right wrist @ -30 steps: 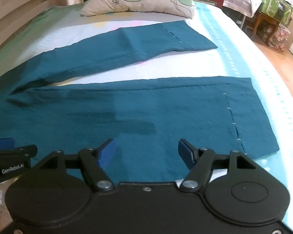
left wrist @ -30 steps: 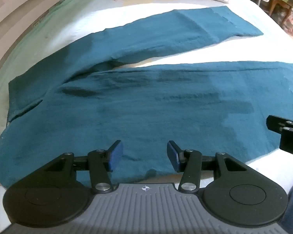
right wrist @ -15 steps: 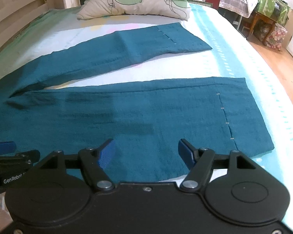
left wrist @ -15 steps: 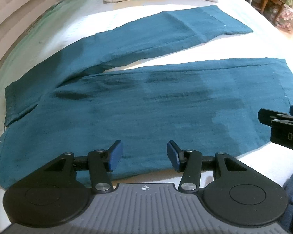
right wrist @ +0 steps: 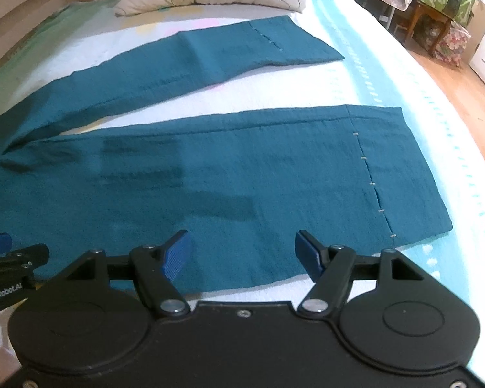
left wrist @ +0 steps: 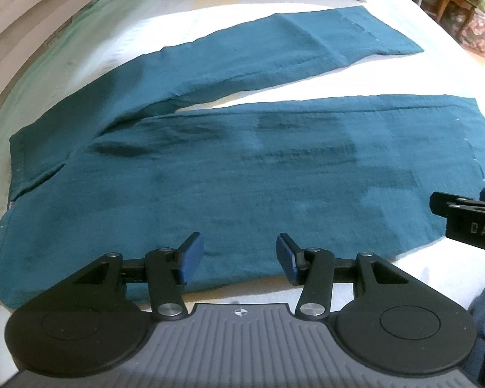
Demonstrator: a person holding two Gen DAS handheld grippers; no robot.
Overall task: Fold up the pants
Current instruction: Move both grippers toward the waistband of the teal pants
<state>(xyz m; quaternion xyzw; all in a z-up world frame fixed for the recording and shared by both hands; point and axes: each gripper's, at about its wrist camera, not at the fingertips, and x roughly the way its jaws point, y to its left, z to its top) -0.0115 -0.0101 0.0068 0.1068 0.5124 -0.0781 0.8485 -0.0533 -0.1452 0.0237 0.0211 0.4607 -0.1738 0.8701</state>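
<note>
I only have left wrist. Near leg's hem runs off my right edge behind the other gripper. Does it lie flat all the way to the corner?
Observer: Yes. In the right wrist view the near leg's hem lies flat on the bed, near corner included.
Operator: Right gripper holding anything?
Observer: No. Right gripper is open, hovering above the near edge of the pants, nothing between its pads.
Operator: What's past the bed on the hem side?
Observer: Wooden floor shows right beyond the bed's edge there.
</note>
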